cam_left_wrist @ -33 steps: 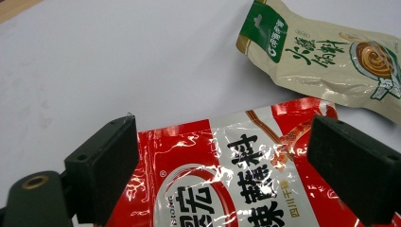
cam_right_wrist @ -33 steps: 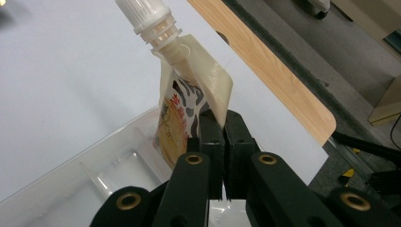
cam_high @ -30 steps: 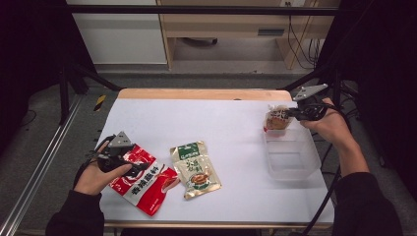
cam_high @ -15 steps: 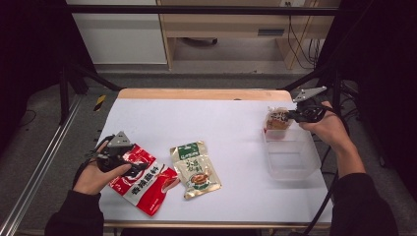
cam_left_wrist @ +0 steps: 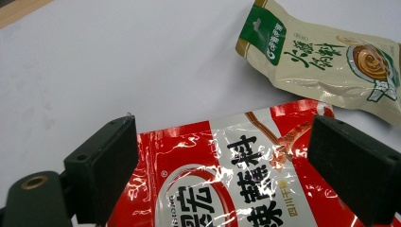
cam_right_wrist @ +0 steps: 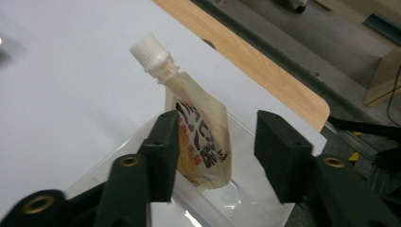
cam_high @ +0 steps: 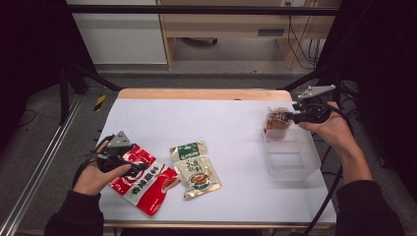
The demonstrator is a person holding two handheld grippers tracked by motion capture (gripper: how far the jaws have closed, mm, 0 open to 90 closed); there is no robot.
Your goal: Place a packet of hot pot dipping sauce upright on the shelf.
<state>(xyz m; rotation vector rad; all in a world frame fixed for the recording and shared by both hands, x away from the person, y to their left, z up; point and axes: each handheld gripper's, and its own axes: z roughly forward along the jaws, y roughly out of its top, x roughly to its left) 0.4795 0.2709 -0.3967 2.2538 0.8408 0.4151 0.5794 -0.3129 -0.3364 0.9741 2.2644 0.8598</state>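
We judge the job abt a third done: the small cream spouted pouch w/ white screw cap [cam_right_wrist: 201, 137] stands in the clear plastic tub [cam_high: 295, 169] at the counter's [cam_high: 206, 123] right side. Right claw [cam_right_wrist: 215, 156] has just been opening; pouch sits between its jaws, seemingly let go. Left claw [cam_left_wrist: 222, 175] is spread wide over the red foil sachet [cam_high: 142, 179], not gripping. Beige-green sachet [cam_high: 195, 169] lies beside it. Both still to go in. Labels are Chinese; not legible enough to name a brand.
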